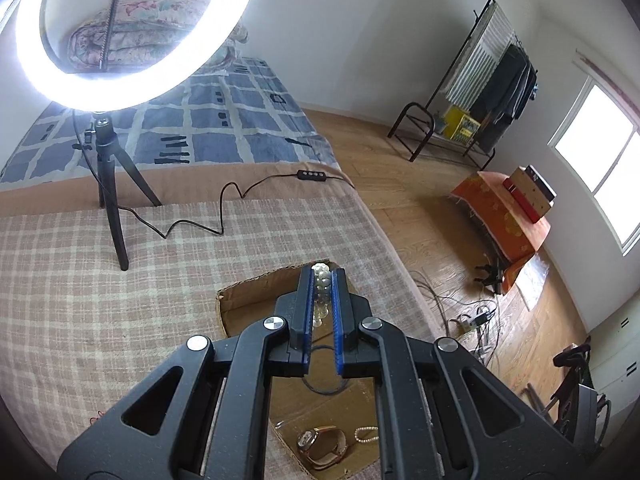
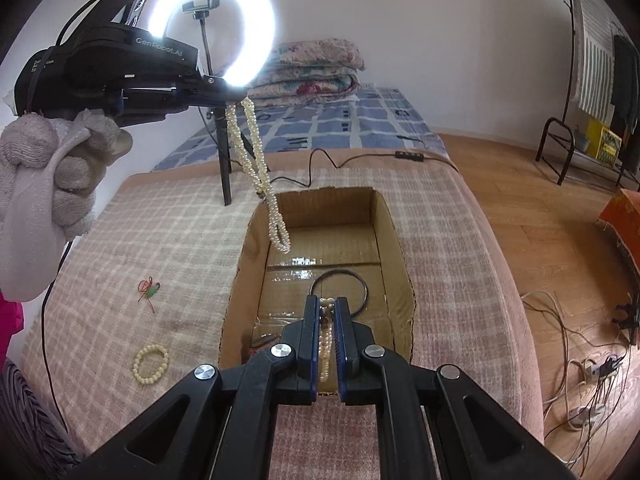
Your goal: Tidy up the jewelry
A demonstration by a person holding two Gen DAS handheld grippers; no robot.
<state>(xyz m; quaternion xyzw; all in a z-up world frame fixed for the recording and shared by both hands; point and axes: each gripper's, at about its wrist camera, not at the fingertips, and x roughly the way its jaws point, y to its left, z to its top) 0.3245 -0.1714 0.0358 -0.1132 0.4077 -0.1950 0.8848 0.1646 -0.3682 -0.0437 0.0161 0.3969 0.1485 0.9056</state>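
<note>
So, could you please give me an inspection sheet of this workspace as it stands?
Surface: plaid cloth over a bed.
Job's things: open cardboard box holding a dark ring, a watch and a small pearl string; bead bracelet and red-green trinket lie on the cloth left of it.
Clutter: nothing seen.
Grippers: left tool shut on a long pearl necklace that hangs over the box; right tool shut on a pearl strand.
Cables: lamp cord with inline switch behind the box; loose leads on the floor.
Surroundings: ring light, folded quilts, clothes rack, window.
</note>
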